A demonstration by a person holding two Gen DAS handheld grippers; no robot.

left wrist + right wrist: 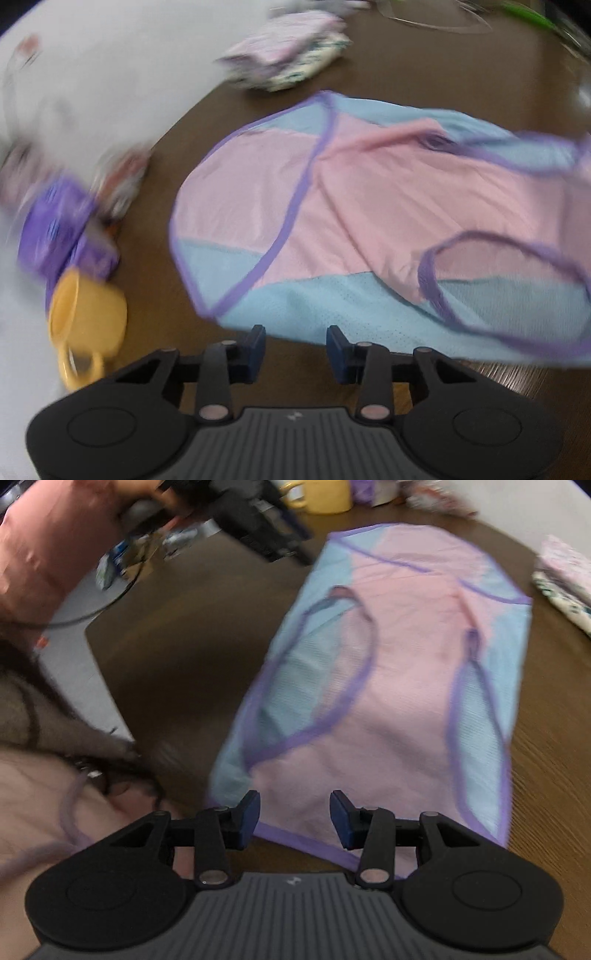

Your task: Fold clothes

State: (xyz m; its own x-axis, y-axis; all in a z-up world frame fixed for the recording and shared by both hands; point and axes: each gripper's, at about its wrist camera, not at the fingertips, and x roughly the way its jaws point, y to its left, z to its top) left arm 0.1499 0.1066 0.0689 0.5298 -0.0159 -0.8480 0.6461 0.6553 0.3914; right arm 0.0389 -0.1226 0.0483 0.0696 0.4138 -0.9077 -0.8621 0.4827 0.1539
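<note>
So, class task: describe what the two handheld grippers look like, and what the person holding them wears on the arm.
Each gripper, left gripper and right gripper, has a black body with a ribbed grey centre plate bearing a small pale mark, round black side discs, black linkage bars with silvery pivot pins, and dark blue pads on the jaws. In the right wrist view, the arm carrying the left gripper wears a pink sleeve.

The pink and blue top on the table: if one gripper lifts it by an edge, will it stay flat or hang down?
The pink and blue top would probably hang limp: it looks thin and already lies in soft creases on the table. Its mesh-like blue side panels suggest it is light. The loose purple-trimmed armholes may sag open.
</note>
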